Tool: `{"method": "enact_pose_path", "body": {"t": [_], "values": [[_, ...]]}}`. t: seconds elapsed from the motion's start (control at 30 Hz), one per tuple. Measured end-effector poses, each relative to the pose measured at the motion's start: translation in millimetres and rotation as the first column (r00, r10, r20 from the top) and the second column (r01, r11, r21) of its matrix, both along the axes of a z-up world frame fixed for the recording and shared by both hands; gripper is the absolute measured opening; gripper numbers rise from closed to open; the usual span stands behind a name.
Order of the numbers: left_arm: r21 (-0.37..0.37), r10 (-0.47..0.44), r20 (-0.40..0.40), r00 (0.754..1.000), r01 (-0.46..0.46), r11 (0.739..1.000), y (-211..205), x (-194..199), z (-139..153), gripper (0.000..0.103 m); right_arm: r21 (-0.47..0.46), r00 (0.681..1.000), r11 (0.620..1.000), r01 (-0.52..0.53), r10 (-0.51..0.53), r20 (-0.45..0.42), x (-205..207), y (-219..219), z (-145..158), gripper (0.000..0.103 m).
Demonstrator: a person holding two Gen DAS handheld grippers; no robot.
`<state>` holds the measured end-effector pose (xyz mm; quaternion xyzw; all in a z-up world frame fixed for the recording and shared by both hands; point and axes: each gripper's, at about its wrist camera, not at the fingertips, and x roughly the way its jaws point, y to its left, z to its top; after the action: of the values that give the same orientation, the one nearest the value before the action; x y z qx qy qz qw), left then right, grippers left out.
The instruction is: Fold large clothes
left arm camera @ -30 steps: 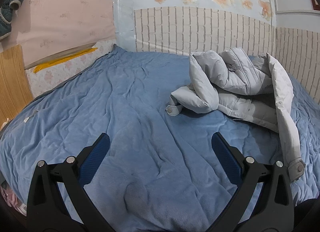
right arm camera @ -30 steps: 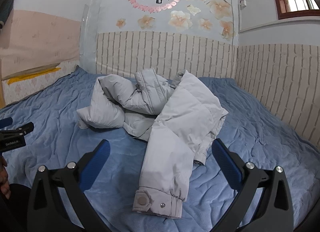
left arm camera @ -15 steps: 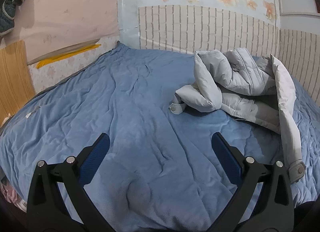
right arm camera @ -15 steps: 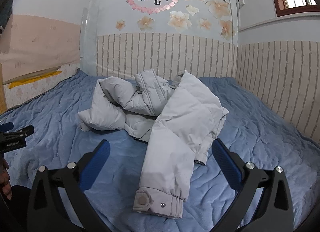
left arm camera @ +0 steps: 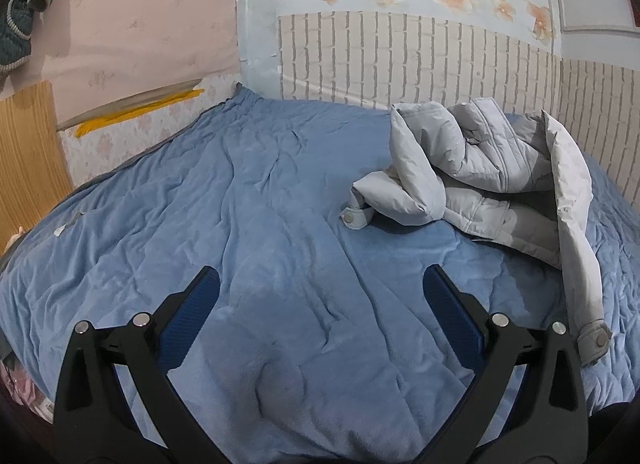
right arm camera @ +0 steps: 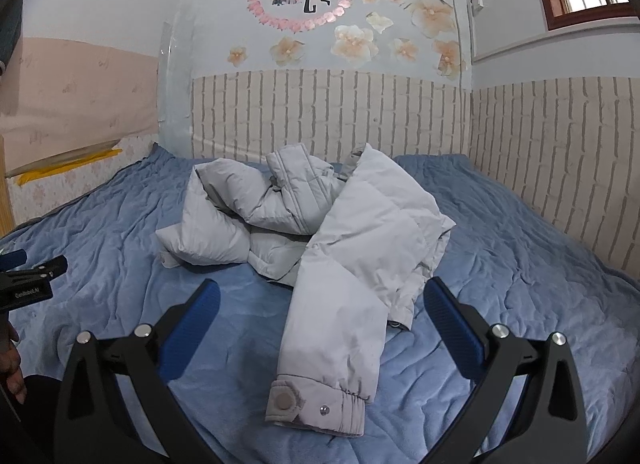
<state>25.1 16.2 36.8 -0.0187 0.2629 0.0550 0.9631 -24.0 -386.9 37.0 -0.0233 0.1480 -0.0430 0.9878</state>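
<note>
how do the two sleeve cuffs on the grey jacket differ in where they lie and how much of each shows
The near cuff ends a sleeve stretched out flat toward the right gripper, its whole band and snaps in view. The far cuff is tucked under a bunched fold of the jacket, only its end and one snap showing. The near one lies between the open right fingers; the far one lies ahead of the left gripper. Both rest on the blue blanket.
</note>
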Motion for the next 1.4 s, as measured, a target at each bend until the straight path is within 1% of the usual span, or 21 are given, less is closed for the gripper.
{"method": "enact_pose_path", "body": {"t": [0.13, 0.5, 0.67, 0.87, 0.97, 1.2, 1.3, 1.4], "values": [[-0.021, 0.006, -0.002, 1.0, -0.006, 1.0, 5, 1, 0, 0.1, 0.006, 1.0, 1.0, -0.001, 0.001, 0.0, 1, -2, 0, 0.101], [-0.013, 0.003, 0.011, 1.0, -0.003, 1.0, 3, -2, 6, 0.1, 0.009, 1.0, 1.0, 0.003, -0.003, 0.011, 1, 0, 2, 0.101], [0.011, 0.0, 0.026, 1.0, 0.0, 1.0, -5, -8, 11, 0.1, 0.01, 1.0, 1.0, 0.0, 0.0, 0.013, 0, -1, 2, 0.101], [0.012, -0.008, 0.037, 0.999, 0.008, 1.0, -9, -14, 18, 0.1, 0.029, 1.0, 1.0, -0.004, 0.003, 0.02, 2, 0, 1, 0.101], [0.037, -0.013, 0.06, 0.998, 0.011, 0.999, -14, -22, 24, 0.1, 0.031, 1.0, 0.999, -0.01, 0.01, 0.023, 2, 3, 0, 0.101], [0.049, 0.002, 0.084, 0.996, -0.006, 0.999, -13, -32, 33, 0.1, 0.04, 0.999, 0.999, -0.021, 0.02, 0.036, -3, 4, -1, 0.101], [0.042, 0.007, 0.091, 0.996, -0.011, 0.999, -11, -35, 37, 0.1, 0.03, 0.999, 0.999, -0.021, 0.02, 0.028, -2, 6, -2, 0.101], [0.058, 0.005, 0.105, 0.994, -0.011, 0.998, -13, -41, 42, 0.1, 0.013, 0.999, 1.0, -0.024, 0.024, 0.036, -4, 10, -2, 0.101]]}}
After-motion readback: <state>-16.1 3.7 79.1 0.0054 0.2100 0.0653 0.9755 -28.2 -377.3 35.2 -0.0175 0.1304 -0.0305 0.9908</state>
